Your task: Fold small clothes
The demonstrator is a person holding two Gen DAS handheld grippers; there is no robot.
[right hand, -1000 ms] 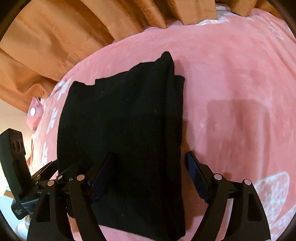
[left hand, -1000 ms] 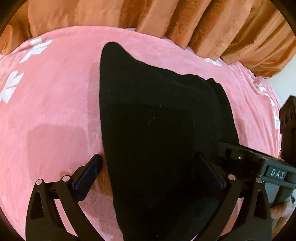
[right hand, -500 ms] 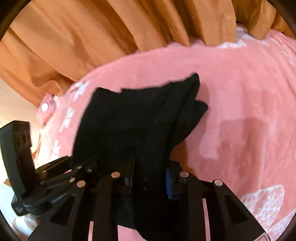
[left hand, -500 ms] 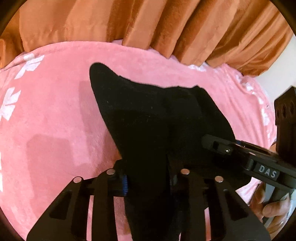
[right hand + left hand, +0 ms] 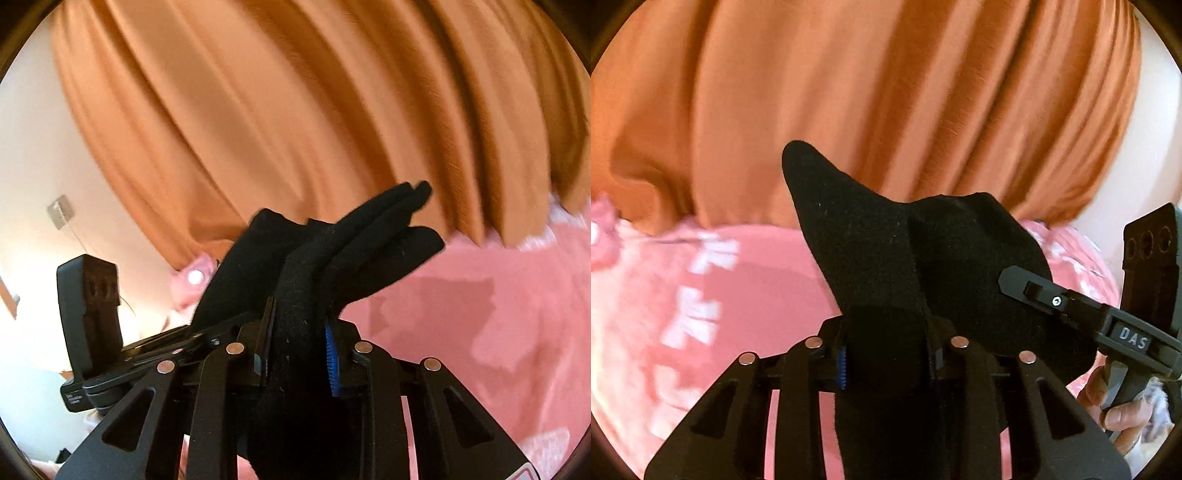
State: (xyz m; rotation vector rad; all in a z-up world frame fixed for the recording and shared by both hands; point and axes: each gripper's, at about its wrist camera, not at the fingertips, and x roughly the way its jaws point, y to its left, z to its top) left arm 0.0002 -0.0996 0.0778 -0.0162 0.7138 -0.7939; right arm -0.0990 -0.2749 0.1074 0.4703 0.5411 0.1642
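A black folded garment (image 5: pixel 871 251) is lifted off the pink blanket (image 5: pixel 746 288). My left gripper (image 5: pixel 886 354) is shut on its near left edge; the cloth stands up ahead of the fingers. My right gripper (image 5: pixel 297 347) is shut on the garment (image 5: pixel 354 251) at its near right edge, with bunched folds rising between the fingers. The right gripper also shows at the right of the left wrist view (image 5: pixel 1071 310), and the left gripper at the left of the right wrist view (image 5: pixel 147 350).
Orange curtains (image 5: pixel 886 92) hang close behind the bed. The pink blanket with white flower prints (image 5: pixel 498 314) spreads below. A pale wall (image 5: pixel 29 166) with a switch plate (image 5: pixel 59 211) is at the left in the right wrist view.
Both grippers shut on the near edge of the garment, which lay flat on the blanket, and lifted it. Both views now tilt up toward the curtains.
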